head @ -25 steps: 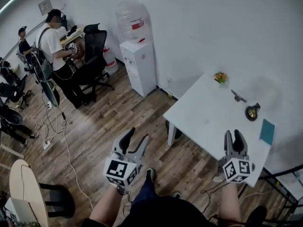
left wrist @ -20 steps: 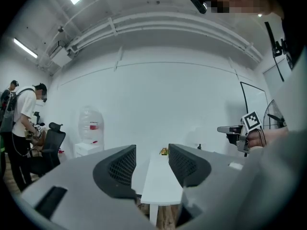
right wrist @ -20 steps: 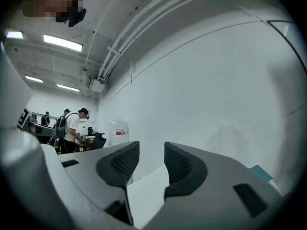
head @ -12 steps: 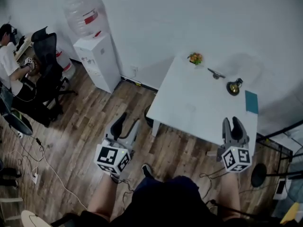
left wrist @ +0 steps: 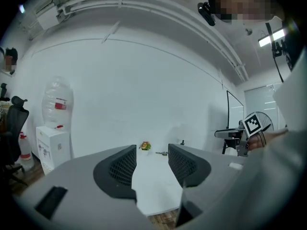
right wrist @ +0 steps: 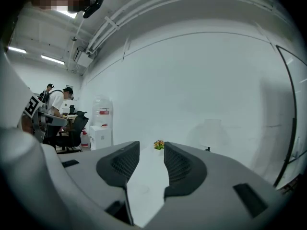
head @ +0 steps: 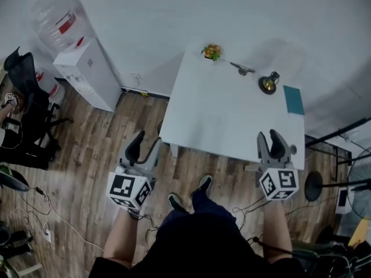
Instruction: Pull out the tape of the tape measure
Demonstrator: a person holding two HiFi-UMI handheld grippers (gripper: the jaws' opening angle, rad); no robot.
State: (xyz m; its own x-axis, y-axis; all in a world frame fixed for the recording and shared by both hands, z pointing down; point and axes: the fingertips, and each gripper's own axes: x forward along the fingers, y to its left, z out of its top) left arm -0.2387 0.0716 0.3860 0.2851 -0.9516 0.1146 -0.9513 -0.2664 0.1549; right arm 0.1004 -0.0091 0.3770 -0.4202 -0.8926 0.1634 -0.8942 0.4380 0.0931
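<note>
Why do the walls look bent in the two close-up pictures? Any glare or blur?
Left gripper view: the wide lens bows the wall and ceiling pipes into arcs, and a ceiling lamp glares at upper right. Right gripper view: same bowing, black corners, lit strip lamps at left. Head view: dim, even light, edges darkened, table sharp.

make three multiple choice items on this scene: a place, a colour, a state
1. Where on the table is the small plant? A near edge B far edge C middle
2. What colour is the flat card? A red B teal C yellow
3. How do the left tool and right tool stand? A both open, empty B both shut on tape C one shut
B, it stands at the table's far edge; B, it reads teal; A, each shows an empty gap.
</note>
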